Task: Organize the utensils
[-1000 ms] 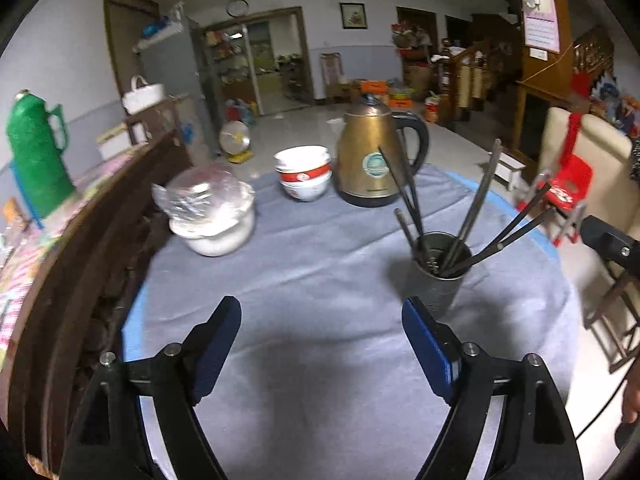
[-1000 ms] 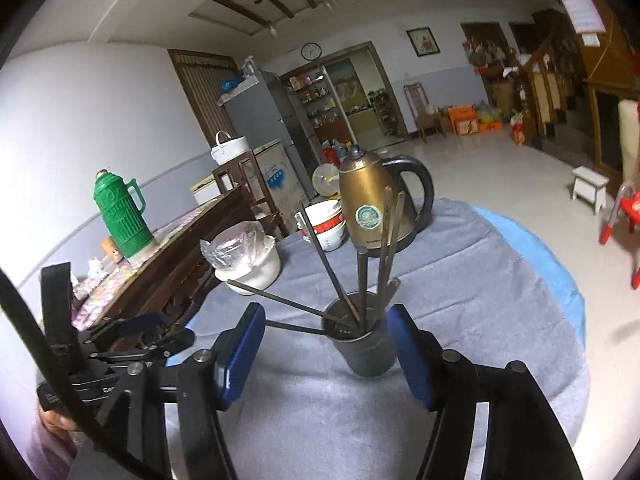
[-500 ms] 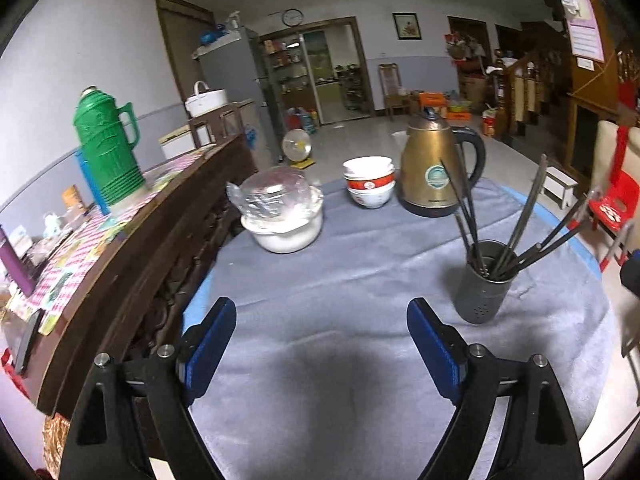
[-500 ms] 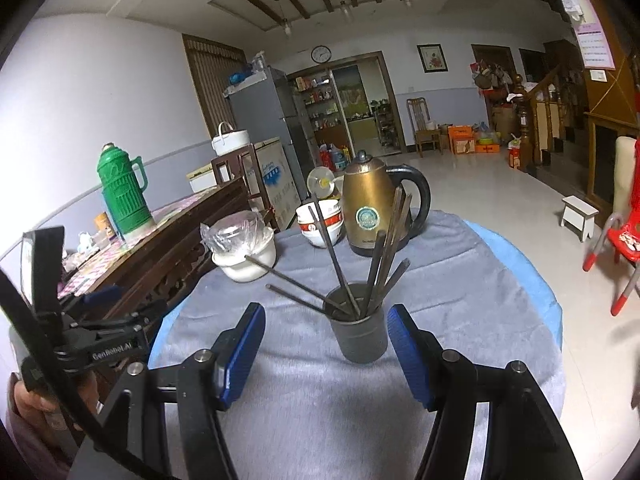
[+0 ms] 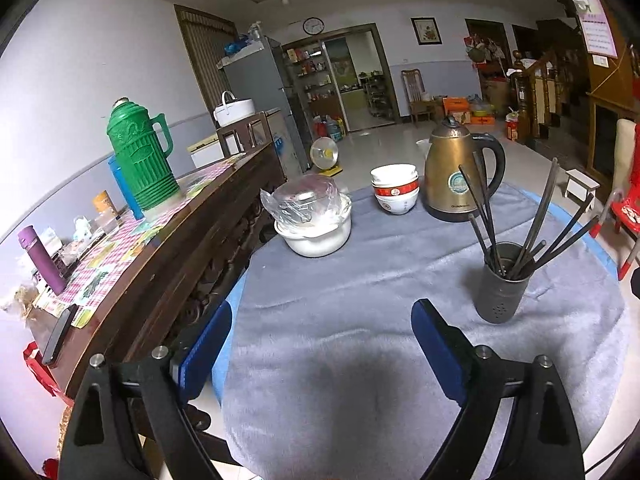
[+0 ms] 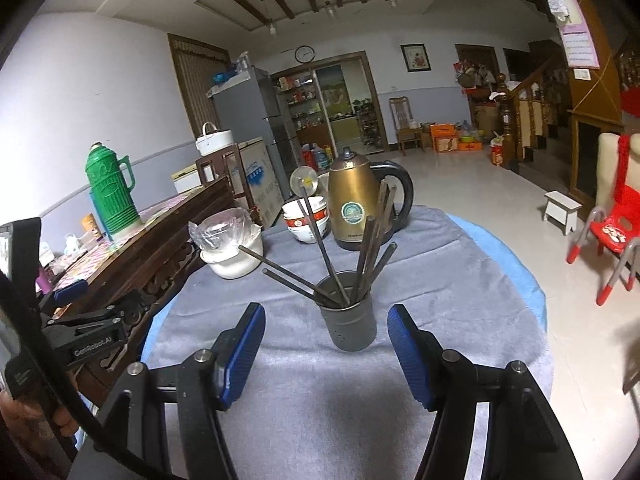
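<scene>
A dark grey holder cup stands on the grey cloth of the round table and holds several dark chopsticks that fan outward. In the right wrist view the cup stands just ahead, between the fingers, with its chopsticks leaning apart. My left gripper is open and empty, back from the table's near edge, with the cup ahead to its right. My right gripper is open and empty, a little short of the cup. The left gripper also shows at the left of the right wrist view.
A gold kettle, stacked bowls and a white pot under plastic wrap stand at the table's far side. A dark wooden sideboard with a green thermos runs along the left. Red chairs stand on the floor at right.
Both grippers have drawn back and risen from the cup, so it looks smaller and farther away. Both stay open. The cup and chopsticks have not moved.
</scene>
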`<move>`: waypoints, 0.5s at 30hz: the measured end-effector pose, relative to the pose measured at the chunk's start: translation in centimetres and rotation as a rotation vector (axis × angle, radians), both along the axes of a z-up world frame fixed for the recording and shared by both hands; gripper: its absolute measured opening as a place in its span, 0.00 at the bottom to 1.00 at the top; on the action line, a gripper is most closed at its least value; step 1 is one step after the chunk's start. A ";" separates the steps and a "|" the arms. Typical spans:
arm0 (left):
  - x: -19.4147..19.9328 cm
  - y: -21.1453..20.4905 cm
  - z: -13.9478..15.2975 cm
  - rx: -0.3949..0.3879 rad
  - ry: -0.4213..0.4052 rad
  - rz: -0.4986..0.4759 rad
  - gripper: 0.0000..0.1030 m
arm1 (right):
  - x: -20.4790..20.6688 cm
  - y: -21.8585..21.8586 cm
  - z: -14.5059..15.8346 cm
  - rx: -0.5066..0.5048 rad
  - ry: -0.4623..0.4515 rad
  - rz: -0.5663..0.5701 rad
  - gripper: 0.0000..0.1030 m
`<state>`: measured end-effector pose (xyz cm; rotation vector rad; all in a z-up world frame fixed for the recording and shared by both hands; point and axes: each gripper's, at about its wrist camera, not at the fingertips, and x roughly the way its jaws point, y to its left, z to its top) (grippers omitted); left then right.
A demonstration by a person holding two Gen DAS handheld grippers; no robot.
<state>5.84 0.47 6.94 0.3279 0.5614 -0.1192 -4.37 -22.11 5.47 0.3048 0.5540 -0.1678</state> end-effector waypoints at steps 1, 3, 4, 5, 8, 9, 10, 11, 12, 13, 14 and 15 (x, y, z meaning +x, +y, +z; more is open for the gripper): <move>-0.1 0.0 0.0 0.000 0.000 -0.002 0.89 | -0.1 0.0 0.0 -0.001 0.000 -0.002 0.65; -0.4 -0.1 0.1 0.004 -0.003 -0.006 0.89 | -0.3 0.0 0.1 -0.005 0.001 -0.009 0.65; -0.5 -0.2 0.2 0.006 -0.004 -0.007 0.89 | -0.4 0.0 0.1 -0.004 0.003 -0.013 0.65; -0.7 -0.2 0.3 0.010 -0.007 -0.006 0.89 | -0.4 0.0 0.2 -0.002 0.005 -0.016 0.65; -1.0 -0.4 0.4 0.013 -0.011 -0.005 0.89 | -0.6 -0.1 0.2 -0.003 0.008 -0.032 0.65; -1.1 -0.3 0.5 0.012 -0.010 -0.005 0.89 | -0.7 -0.1 0.2 -0.002 0.010 -0.033 0.65; -1.2 -0.4 0.5 0.012 -0.010 -0.003 0.90 | -0.8 -0.1 0.1 -0.002 0.012 -0.036 0.65; -1.2 -0.4 0.6 0.012 -0.011 -0.004 0.90 | -0.8 -0.2 0.1 0.000 0.014 -0.040 0.65; -1.2 -0.4 0.6 0.014 -0.012 -0.005 0.90 | -0.8 -0.1 0.1 0.002 0.015 -0.042 0.65; -1.3 -0.5 0.6 0.015 -0.013 -0.004 0.90 | -0.8 -0.2 0.1 0.004 0.014 -0.042 0.65; -1.3 -0.5 0.6 0.014 -0.013 -0.004 0.90 | -0.9 -0.2 0.1 0.003 0.013 -0.044 0.65; -1.3 -0.5 0.6 0.012 -0.013 -0.004 0.90 | -0.8 -0.2 0.1 -0.001 0.013 -0.045 0.65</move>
